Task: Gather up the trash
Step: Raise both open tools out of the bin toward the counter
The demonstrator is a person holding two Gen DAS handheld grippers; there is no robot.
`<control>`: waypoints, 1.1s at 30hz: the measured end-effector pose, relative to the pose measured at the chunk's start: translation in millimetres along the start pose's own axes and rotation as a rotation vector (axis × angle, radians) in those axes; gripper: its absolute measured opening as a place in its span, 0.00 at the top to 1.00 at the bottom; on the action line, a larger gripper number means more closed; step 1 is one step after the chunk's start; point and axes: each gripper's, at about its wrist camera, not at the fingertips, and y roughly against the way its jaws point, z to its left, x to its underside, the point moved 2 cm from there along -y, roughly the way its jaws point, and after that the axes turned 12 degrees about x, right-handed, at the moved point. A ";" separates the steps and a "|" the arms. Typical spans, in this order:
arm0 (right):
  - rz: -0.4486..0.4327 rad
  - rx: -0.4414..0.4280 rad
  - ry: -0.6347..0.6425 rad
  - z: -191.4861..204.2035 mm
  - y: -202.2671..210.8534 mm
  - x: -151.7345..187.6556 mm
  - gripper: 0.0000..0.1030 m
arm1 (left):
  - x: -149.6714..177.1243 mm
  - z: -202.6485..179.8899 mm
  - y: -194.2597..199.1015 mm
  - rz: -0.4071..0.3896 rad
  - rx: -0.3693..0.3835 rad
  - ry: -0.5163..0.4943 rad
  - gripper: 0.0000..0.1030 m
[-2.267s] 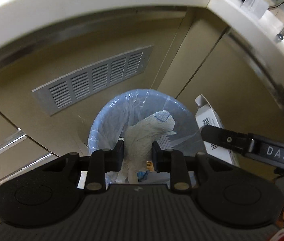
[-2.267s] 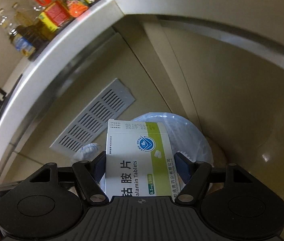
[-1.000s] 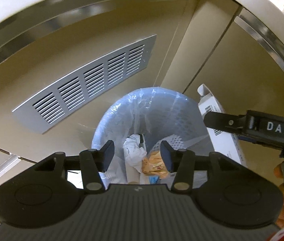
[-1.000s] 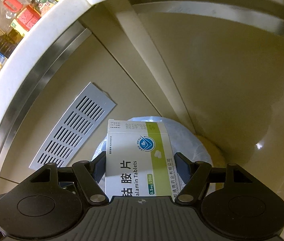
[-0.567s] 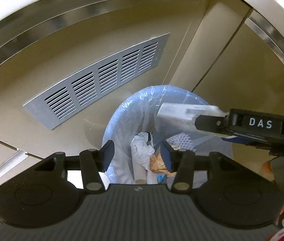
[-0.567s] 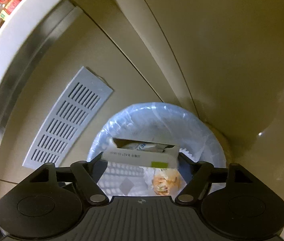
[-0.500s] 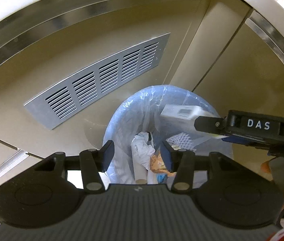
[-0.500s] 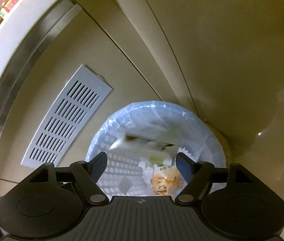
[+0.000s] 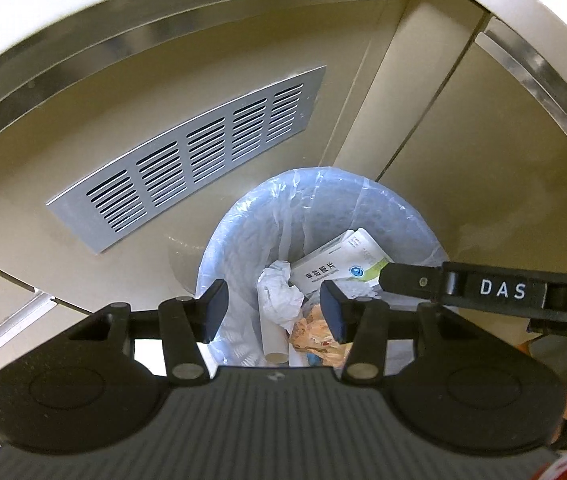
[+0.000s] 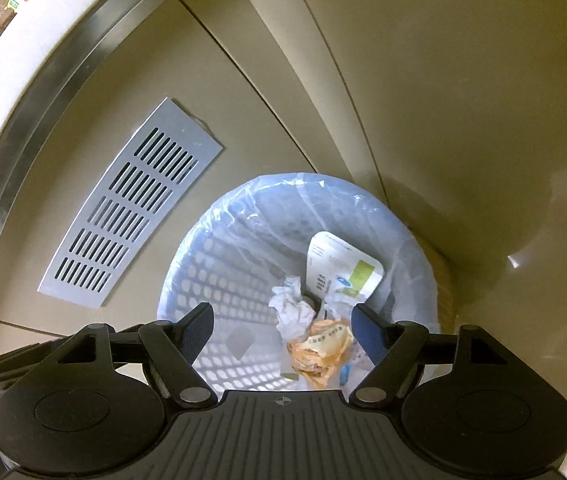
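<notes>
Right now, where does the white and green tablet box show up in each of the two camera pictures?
Left wrist view: white and green tablet box lies right of centre in the bin, just above the right jaw.
Right wrist view: the box leans against the bin's far right wall.
Shared landmark: crumpled white tissue beside it.

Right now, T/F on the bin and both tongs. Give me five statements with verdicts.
1. The tablet box lies inside the bin. True.
2. The right tongs are shut on the box. False: open and empty above the bin.
3. The left tongs hold nothing. True.
4. The bin has no liner. False: a clear plastic bag lines it.
5. A crumpled tissue and an orange wrapper sit in the bin. True.
</notes>
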 end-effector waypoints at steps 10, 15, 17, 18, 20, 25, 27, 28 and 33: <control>-0.026 -0.001 0.032 -0.9 31.8 7.1 0.26 | 7.8 -13.6 22.3 -0.024 -0.018 -0.005 0.55; -0.037 -0.008 0.051 1.8 53.0 15.5 0.26 | 15.0 -16.9 43.1 -0.046 -0.037 0.014 0.55; -0.044 -0.017 0.061 4.0 63.3 19.0 0.26 | 18.4 -18.1 53.7 -0.057 -0.044 0.022 0.55; -0.047 -0.023 0.066 5.9 68.3 20.7 0.26 | 19.5 -18.5 59.2 -0.064 -0.046 0.025 0.55; -0.055 -0.033 0.078 8.7 79.8 24.0 0.26 | 21.7 -20.1 72.4 -0.079 -0.049 0.027 0.55; -0.093 -0.063 0.125 15.6 115.7 30.5 0.26 | 24.4 -27.2 105.9 -0.127 -0.047 0.035 0.55; -0.115 -0.070 0.146 16.5 130.2 31.8 0.26 | 24.1 -31.4 119.5 -0.150 -0.048 0.037 0.55; -0.129 -0.073 0.155 16.4 138.5 31.8 0.26 | 23.7 -34.3 126.6 -0.163 -0.049 0.035 0.55; -0.208 -0.078 0.182 12.0 173.5 25.7 0.26 | 16.1 -47.3 158.0 -0.221 -0.057 0.014 0.53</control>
